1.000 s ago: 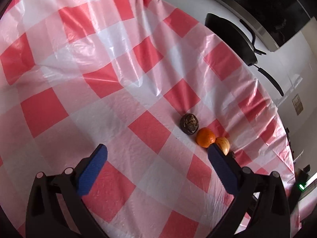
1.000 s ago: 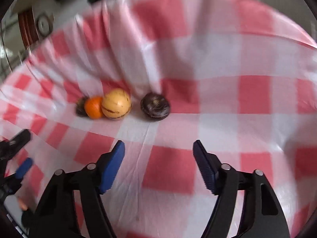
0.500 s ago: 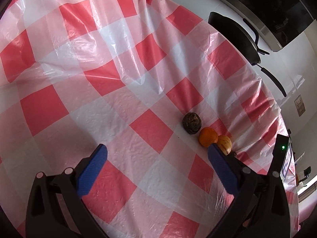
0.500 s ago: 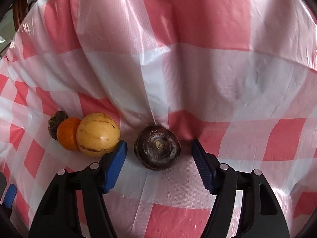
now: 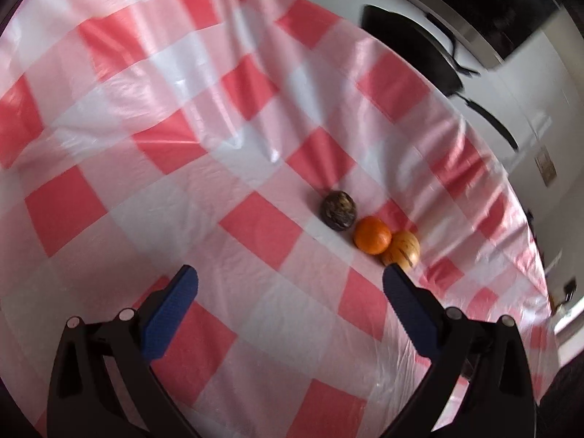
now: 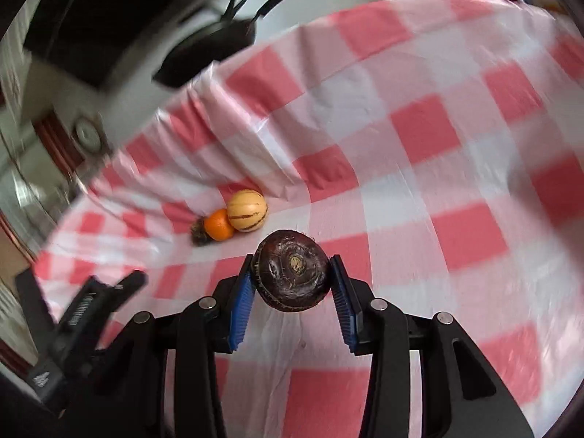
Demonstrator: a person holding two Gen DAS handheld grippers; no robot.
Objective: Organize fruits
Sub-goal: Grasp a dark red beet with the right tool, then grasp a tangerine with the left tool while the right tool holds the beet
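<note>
From your left wrist view, your left gripper (image 5: 288, 284) hangs over the red-and-white checked cloth (image 5: 109, 197) with its jaws spread wide and nothing between the blue pads (image 5: 169, 310). Ahead and to the right, three fruits lie in a touching row: a dark mottled fruit (image 5: 338, 210), an orange (image 5: 372, 235), and a striped yellow fruit (image 5: 401, 251) just beyond the right fingertip. A black pan (image 5: 412, 47) sits past the cloth's far edge. From your right wrist view, your right gripper (image 6: 292, 277) has just closed its jaws and now clenches a dark brown fruit (image 6: 292, 273) between both pads, above the cloth. The row of three fruits lies beyond it, up and to the left, well apart from the held one. Your left gripper shows at the lower left edge.
</note>
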